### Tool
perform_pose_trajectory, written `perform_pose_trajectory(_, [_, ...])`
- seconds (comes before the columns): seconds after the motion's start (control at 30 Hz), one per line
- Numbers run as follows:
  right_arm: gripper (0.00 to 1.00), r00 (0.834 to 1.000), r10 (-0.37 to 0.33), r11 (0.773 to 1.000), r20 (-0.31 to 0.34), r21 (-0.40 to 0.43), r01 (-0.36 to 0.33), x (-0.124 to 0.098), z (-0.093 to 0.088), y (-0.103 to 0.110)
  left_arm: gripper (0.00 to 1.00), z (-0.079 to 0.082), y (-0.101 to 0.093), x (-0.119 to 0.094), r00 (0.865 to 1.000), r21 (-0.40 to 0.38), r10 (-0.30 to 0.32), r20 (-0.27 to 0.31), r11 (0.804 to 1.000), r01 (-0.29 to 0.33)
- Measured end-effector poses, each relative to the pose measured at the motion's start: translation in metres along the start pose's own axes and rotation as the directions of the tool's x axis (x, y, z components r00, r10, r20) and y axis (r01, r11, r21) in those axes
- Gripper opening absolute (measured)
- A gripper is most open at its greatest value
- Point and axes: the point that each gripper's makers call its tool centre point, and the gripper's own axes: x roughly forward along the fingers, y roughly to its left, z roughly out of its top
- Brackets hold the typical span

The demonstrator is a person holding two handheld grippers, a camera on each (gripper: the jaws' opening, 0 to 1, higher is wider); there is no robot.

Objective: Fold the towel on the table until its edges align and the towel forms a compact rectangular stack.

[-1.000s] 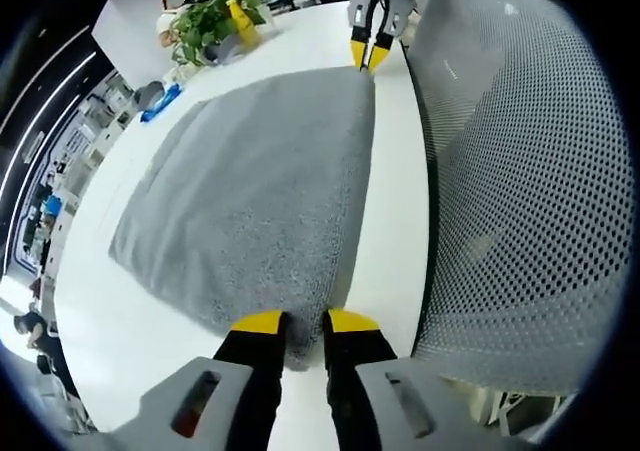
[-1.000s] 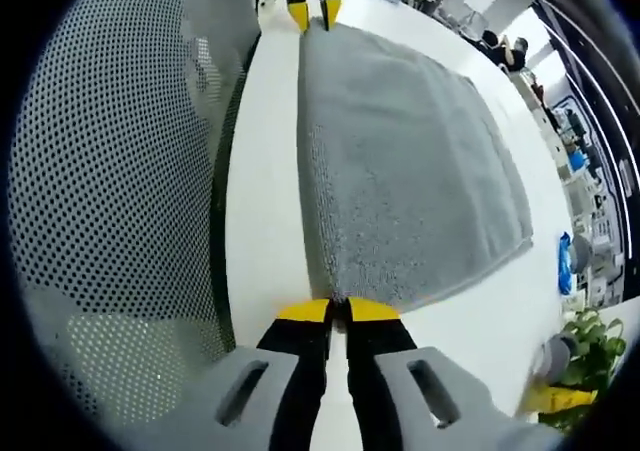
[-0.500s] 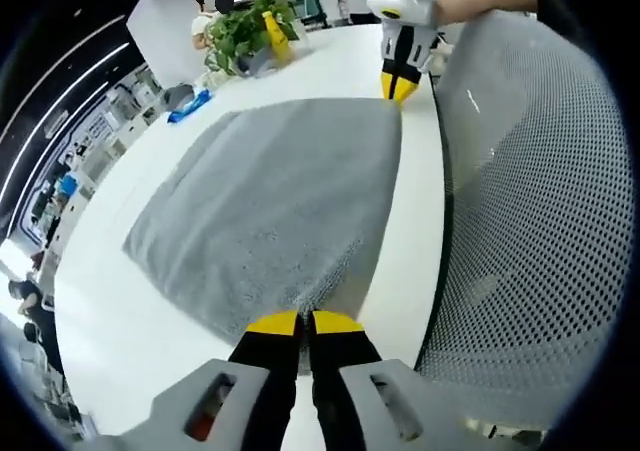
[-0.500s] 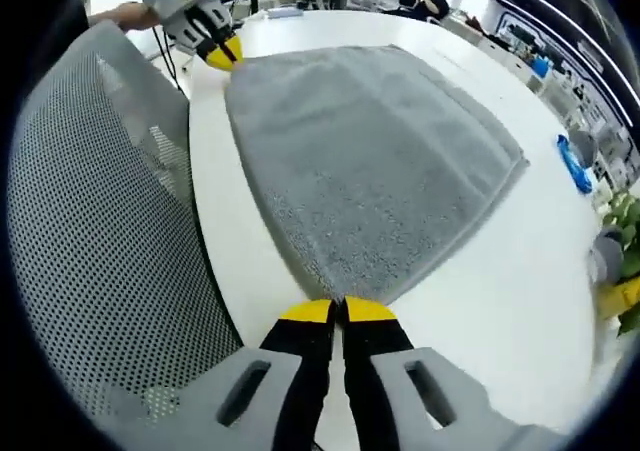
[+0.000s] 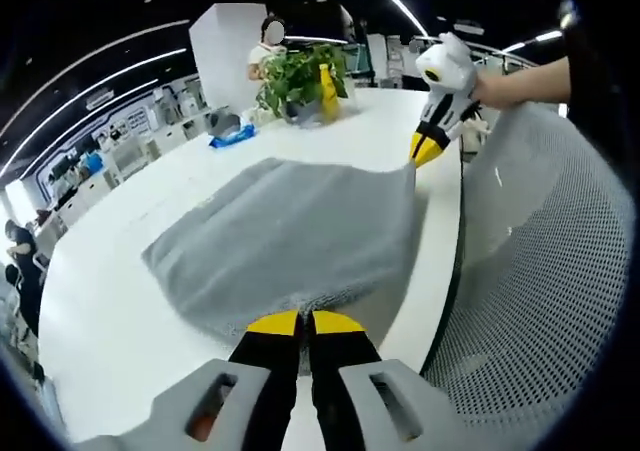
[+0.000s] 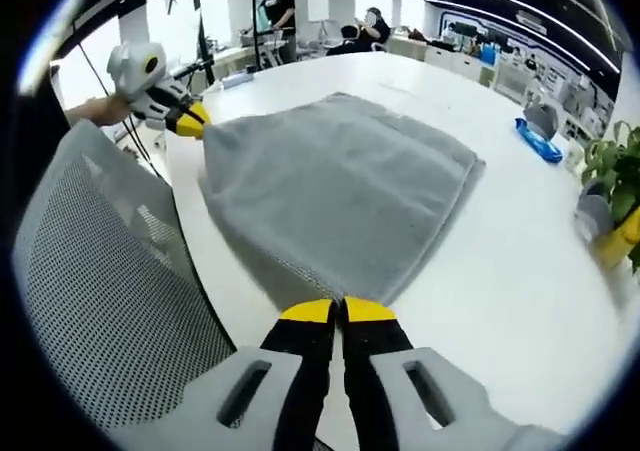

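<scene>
Pinching the two near corners of the soft grey terry towel (image 5: 290,241), the left gripper (image 5: 303,323) and right gripper (image 6: 338,311) are each clamped on cloth. The towel's far half lies on the white table (image 5: 120,321), near edge raised beside the grey mesh chair back (image 5: 540,271). It looks limp and light, sagging between corners; corner holds suit it.

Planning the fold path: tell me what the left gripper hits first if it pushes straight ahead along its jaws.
The left gripper is already shut on the towel, so it would push into the towel's raised gray cloth first. Beyond that lies the white table; depth is unclear.
</scene>
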Motion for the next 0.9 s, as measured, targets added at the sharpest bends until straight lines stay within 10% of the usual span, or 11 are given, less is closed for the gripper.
perform_pose_trajectory(0.6, [0.00,0.956,-0.031,0.974,0.291,0.226,-0.037,-0.029,0.049,-0.017,0.02,0.053,0.018,-0.026,0.965,-0.229,0.063,0.253,0.973,-0.004])
perform_pose_trajectory(0.9, [0.00,0.903,-0.047,0.961,0.427,0.266,-0.075,-0.047,0.071,-0.024,0.02,0.075,0.020,-0.040,0.949,-0.228,0.080,0.306,0.974,-0.009])
